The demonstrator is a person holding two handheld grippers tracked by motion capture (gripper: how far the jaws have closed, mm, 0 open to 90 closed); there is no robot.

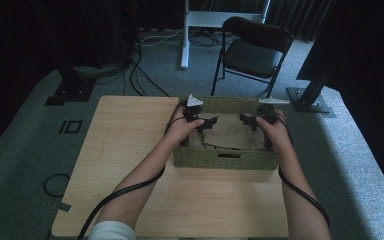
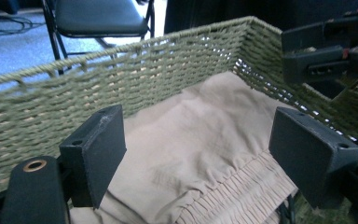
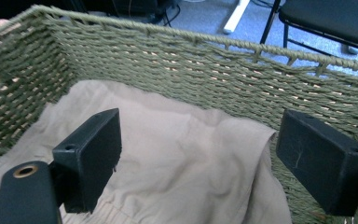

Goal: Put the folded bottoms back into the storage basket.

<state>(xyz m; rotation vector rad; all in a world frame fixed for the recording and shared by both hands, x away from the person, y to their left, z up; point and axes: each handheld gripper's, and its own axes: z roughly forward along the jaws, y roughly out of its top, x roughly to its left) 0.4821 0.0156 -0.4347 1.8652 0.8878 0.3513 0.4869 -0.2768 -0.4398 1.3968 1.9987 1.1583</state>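
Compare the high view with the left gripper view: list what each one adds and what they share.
High view alone: the wooden table, both forearms, and the left gripper over the basket's left end. Left gripper view alone: the open weave of the basket wall and the pleated band on the cloth. Shared: the green woven basket, the beige cloth, the right gripper, the black chair.

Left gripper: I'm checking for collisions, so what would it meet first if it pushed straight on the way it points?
Probably the beige cloth lying in the basket, then the woven basket wall behind it; depth is unclear.
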